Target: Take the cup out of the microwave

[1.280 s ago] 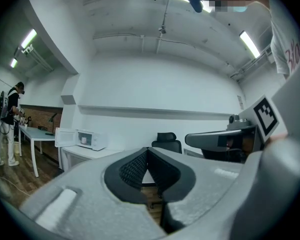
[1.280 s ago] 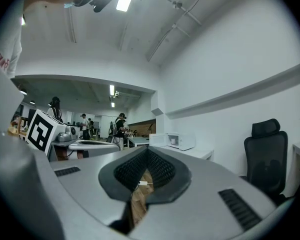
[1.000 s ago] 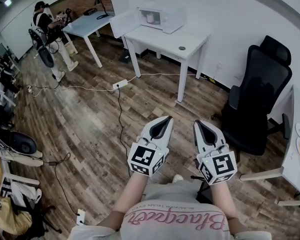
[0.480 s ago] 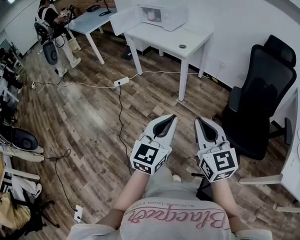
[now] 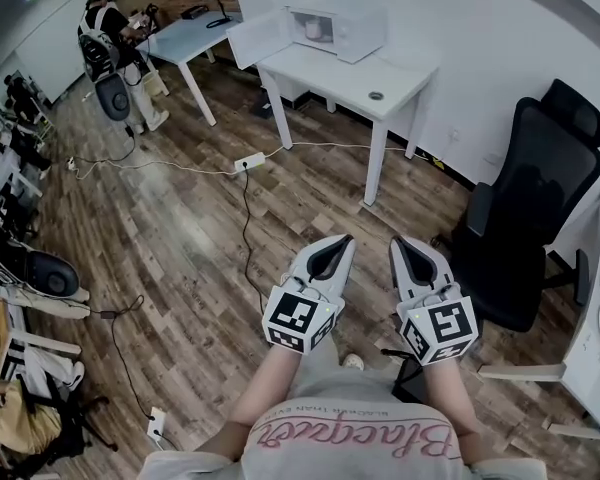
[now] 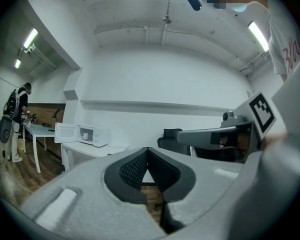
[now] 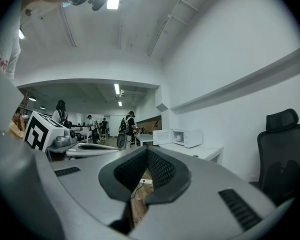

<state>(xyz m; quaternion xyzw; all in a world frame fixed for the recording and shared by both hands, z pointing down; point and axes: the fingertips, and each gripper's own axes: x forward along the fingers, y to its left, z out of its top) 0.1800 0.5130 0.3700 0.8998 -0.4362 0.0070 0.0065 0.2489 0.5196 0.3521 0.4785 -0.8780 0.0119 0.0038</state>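
Note:
The white microwave [image 5: 345, 30] stands at the back of a white table [image 5: 365, 80] far across the room, its door [image 5: 258, 38] swung open to the left. A pale cup [image 5: 313, 30] sits inside; it also shows as the cup [image 6: 84, 135] in the left gripper view. My left gripper [image 5: 338, 243] and right gripper [image 5: 402, 245] are held side by side above the wooden floor, pointing level toward the table, well short of it. Both are shut with nothing between the jaws. In the right gripper view the microwave [image 7: 186, 137] is small, right of centre.
A black office chair [image 5: 525, 218] stands to the right, near a desk edge [image 5: 585, 343]. A power strip [image 5: 250, 161] with cables lies on the floor before the table. A small dark disc [image 5: 376, 95] rests on the tabletop. A person [image 5: 105, 38] stands by a second table [image 5: 185, 38].
In the head view the table and microwave have drifted down and right, a little nearer. Both grippers stay side by side and shut.

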